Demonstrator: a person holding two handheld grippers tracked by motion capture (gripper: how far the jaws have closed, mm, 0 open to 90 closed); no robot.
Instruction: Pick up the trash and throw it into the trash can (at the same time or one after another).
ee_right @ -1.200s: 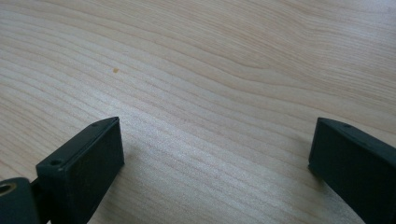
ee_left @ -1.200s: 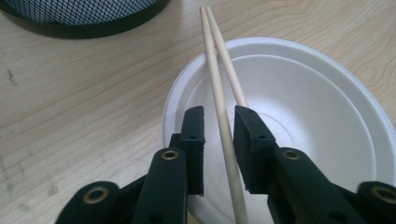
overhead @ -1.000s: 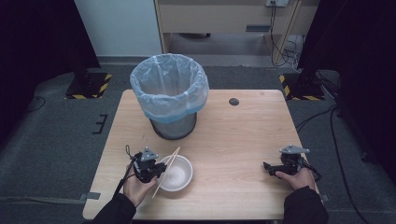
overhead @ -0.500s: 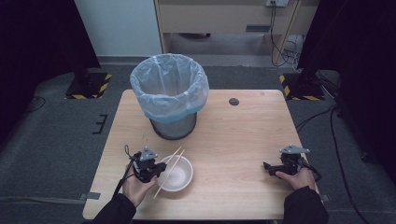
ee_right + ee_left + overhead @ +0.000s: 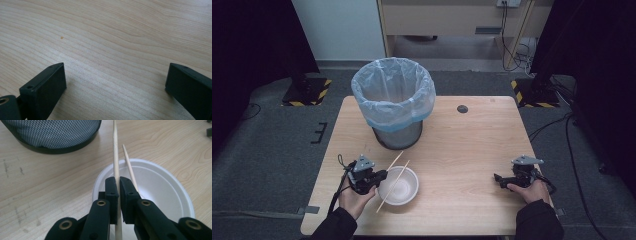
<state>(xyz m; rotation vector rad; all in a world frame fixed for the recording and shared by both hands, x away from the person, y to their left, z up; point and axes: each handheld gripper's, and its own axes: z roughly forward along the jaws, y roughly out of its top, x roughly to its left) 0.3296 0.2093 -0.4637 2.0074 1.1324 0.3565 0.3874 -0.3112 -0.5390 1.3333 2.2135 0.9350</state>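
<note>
On table, L claw clamps chopstick.

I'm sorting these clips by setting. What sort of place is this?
Probably a lab or recording room, not a kitchen: a lone wooden table ringed by dark curtains, hazard-striped stand bases and loose cables on grey carpet. A lined mesh bin and a bowl look like props.

Wooden chopsticks across white bowl
</note>
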